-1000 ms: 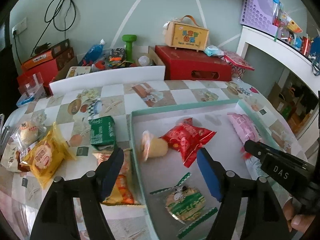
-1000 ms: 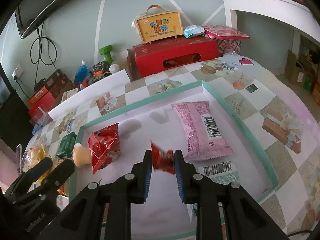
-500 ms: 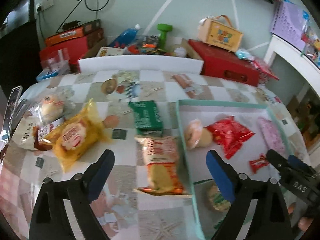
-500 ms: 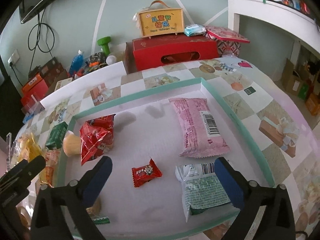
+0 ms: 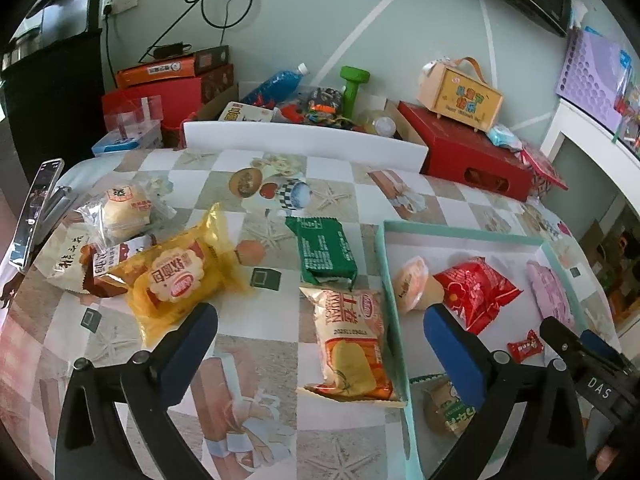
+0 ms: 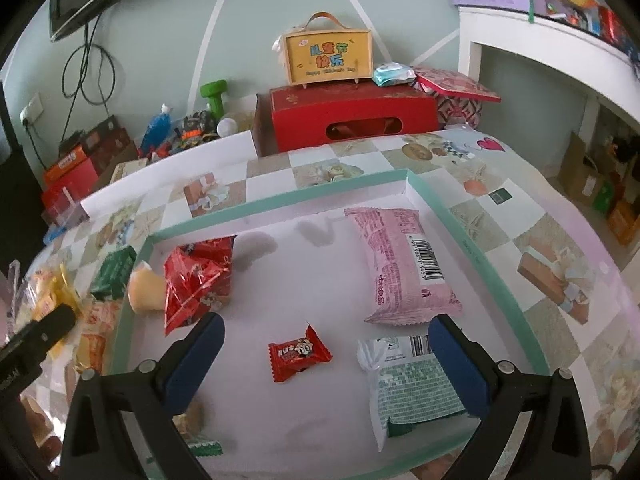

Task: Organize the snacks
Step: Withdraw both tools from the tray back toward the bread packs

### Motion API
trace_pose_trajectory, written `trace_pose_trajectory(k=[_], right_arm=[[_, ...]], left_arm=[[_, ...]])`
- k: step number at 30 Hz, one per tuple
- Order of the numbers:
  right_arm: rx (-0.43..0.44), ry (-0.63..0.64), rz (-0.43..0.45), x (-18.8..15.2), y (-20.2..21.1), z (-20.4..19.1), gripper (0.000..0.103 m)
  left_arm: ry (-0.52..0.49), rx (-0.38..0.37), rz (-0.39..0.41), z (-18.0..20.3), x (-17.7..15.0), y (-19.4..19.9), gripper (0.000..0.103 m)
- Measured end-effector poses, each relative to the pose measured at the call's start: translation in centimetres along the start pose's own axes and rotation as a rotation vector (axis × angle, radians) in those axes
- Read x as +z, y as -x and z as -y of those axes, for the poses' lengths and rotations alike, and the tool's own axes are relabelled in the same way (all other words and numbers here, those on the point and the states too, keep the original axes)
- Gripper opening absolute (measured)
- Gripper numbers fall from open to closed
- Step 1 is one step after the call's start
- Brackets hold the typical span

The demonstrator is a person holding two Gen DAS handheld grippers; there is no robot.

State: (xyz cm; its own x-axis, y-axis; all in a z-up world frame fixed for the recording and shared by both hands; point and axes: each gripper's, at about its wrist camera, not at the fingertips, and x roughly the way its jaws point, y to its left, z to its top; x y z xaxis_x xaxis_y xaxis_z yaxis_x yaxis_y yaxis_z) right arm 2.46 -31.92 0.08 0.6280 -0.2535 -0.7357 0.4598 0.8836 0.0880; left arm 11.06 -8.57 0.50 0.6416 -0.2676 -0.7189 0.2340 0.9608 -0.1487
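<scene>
left gripper [image 5: 316,344] fingers gaping wide, just been opening, empty | hovering over orange snack bag [image 5: 352,344] on desk, left of tray [image 5: 390,280] | light, crinkly, crushable: pinching mid-bag | right gripper [image 6: 326,354] likewise wide, empty, over red candy [image 6: 299,354]

Both wrist cams angled down, close. Left over checked tablecloth [image 5: 256,344]; right over teal-rimmed white tray [image 6: 496,276]; tray shared.

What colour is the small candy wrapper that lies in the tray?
Red, with white print. The small candy wrapper shows best in the right wrist view.
</scene>
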Motion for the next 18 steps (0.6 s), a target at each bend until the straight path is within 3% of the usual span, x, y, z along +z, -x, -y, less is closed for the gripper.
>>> trace_pose_trajectory(k=[10,14,18], right_arm=[[-0.022,0.023,0.027,0.0,0.3,-1.7,0.103],[-0.001,0.035,0.036,-0.1,0.4,-2.8,0.103],[0.018,0.047,0.040,-0.3,0.4,-3.8,0.103]], left_arm=[[0.068,0.057,0.048,-3.9,0.4,1.7,0.103],[0.071,0.160,0.076,-6.3,0.5,2.7,0.103],[0.120,0.212,0.087,-9.2,0.4,3.4,0.103]])
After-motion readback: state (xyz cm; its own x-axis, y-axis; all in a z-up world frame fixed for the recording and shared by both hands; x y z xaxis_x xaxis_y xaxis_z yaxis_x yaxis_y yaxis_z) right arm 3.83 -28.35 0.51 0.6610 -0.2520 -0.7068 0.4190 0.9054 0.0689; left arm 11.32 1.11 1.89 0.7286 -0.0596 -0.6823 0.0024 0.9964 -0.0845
